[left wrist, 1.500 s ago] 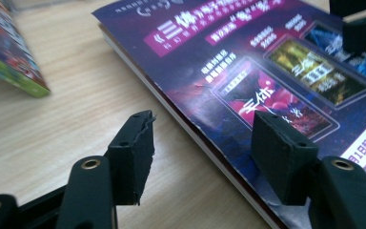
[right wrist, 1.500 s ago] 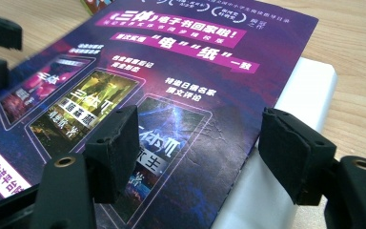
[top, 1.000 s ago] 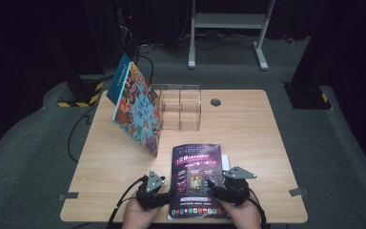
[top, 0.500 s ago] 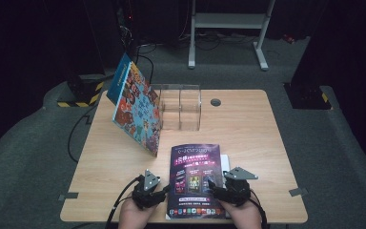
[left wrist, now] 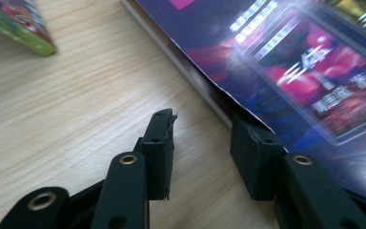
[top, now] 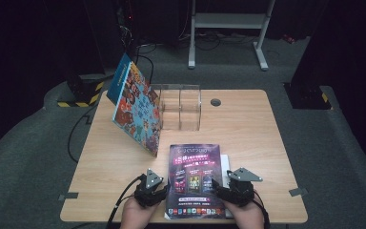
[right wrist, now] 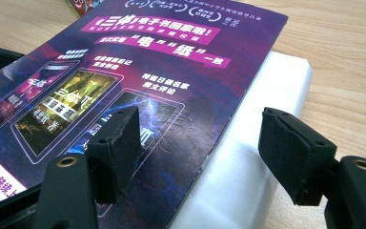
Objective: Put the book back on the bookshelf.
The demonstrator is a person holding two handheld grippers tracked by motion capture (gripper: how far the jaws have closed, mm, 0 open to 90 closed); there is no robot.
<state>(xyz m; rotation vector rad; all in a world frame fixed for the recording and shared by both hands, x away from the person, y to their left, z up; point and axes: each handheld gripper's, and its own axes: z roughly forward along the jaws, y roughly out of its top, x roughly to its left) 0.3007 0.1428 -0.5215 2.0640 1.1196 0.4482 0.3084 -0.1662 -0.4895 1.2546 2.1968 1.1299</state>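
A purple magazine-like book (top: 194,176) lies flat near the table's front edge, on top of a white book (top: 225,164). My left gripper (top: 161,192) sits at its left edge. In the left gripper view the jaws (left wrist: 205,119) have just been closing and are still apart. One fingertip (left wrist: 164,129) rests on the wood and the other is tucked under the purple cover (left wrist: 305,62), with bare table and the book's edge between them. My right gripper (top: 218,187) is at the right edge, open (right wrist: 198,119). It straddles the cover's (right wrist: 124,62) edge and the white book (right wrist: 267,95).
A colourful picture book (top: 136,109) leans tilted against a clear acrylic box (top: 181,107) at the back left, and its corner (left wrist: 14,24) is close to my left gripper. A cable hole (top: 215,102) is at the back of the wooden table (top: 252,138).
Both hands and both books keep their places. The left gripper's jaws look slightly narrower than before.
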